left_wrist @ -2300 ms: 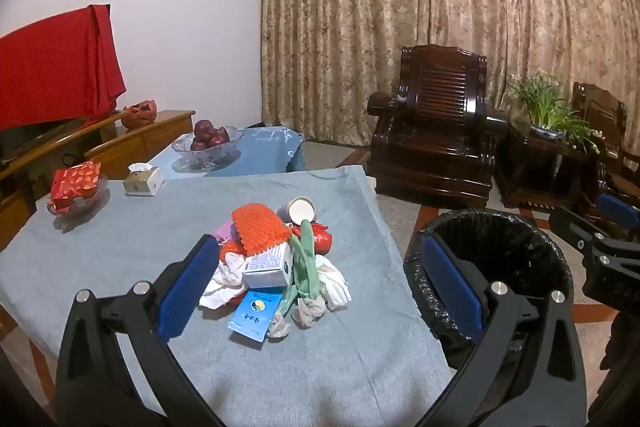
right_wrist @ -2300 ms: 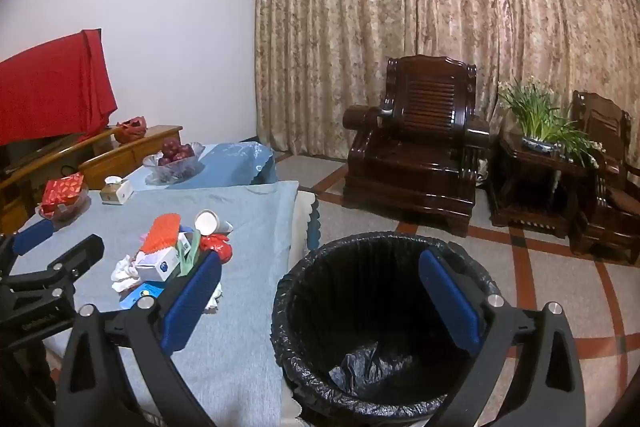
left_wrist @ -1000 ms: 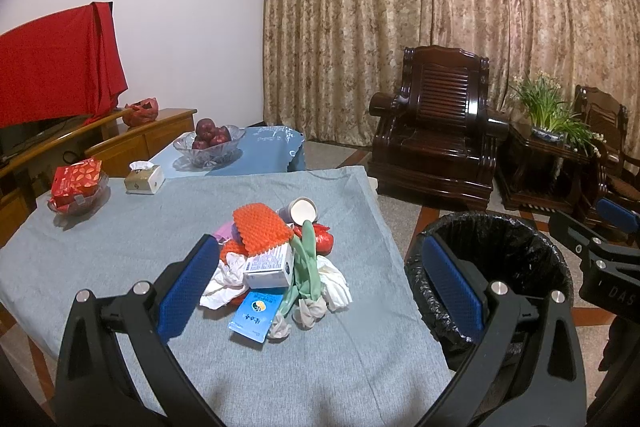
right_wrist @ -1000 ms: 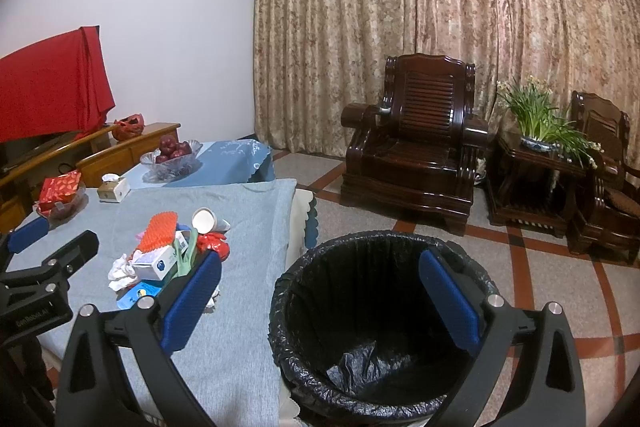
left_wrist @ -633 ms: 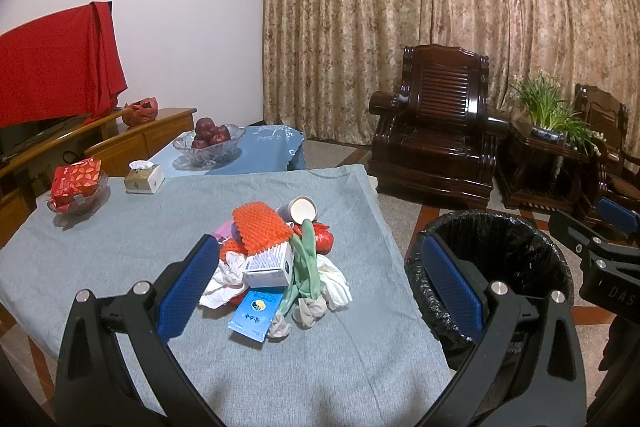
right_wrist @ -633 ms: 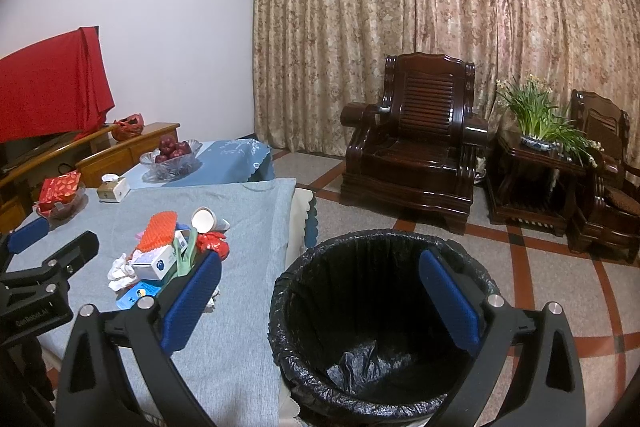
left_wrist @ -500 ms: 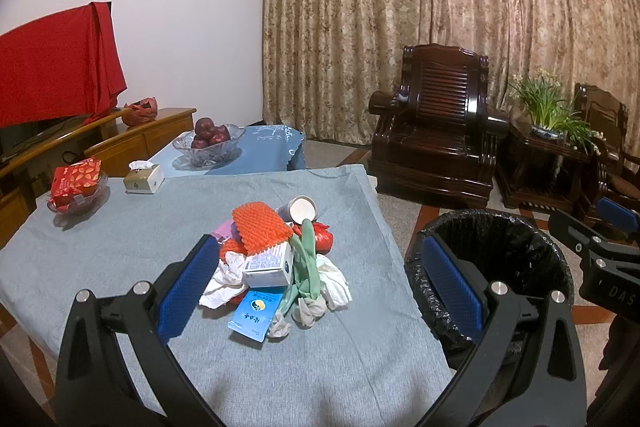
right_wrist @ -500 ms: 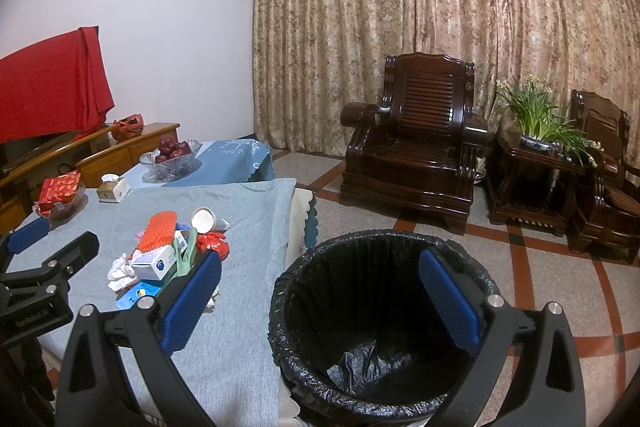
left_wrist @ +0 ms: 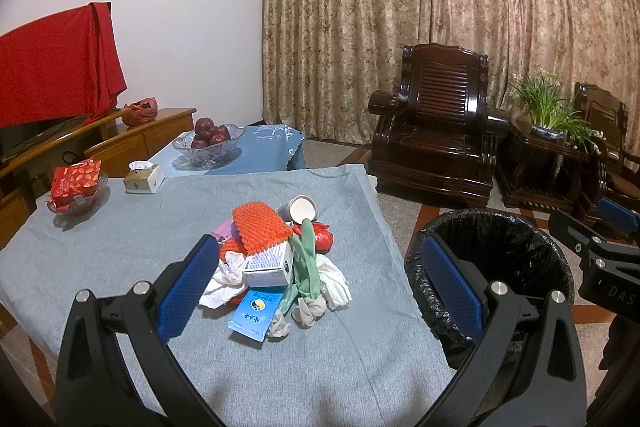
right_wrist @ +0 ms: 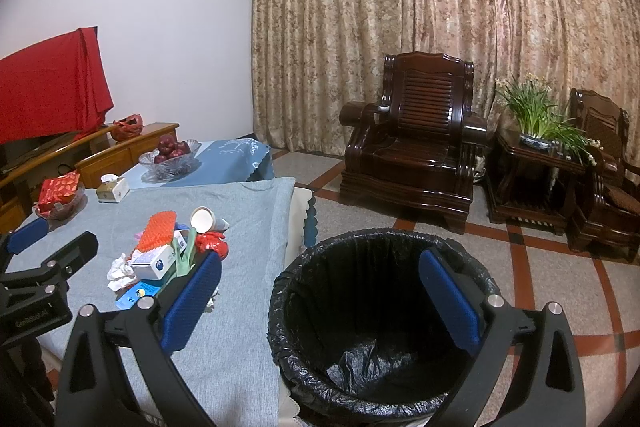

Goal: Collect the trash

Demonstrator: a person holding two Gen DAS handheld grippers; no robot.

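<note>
A heap of trash lies on the grey tablecloth: orange foam net, white box, blue packet, green glove, paper cup, crumpled tissue. The same trash heap shows at the left of the right wrist view. A bin lined with a black bag stands on the floor beside the table's right edge, also seen as the black-lined bin. My left gripper hangs open above the table, just short of the heap. My right gripper is open over the bin's rim. Both hold nothing.
At the table's far left stand a glass dish with a red packet and a tissue box. A bowl of apples sits on a blue-covered table behind. Dark wooden armchairs and a potted plant stand on the tiled floor.
</note>
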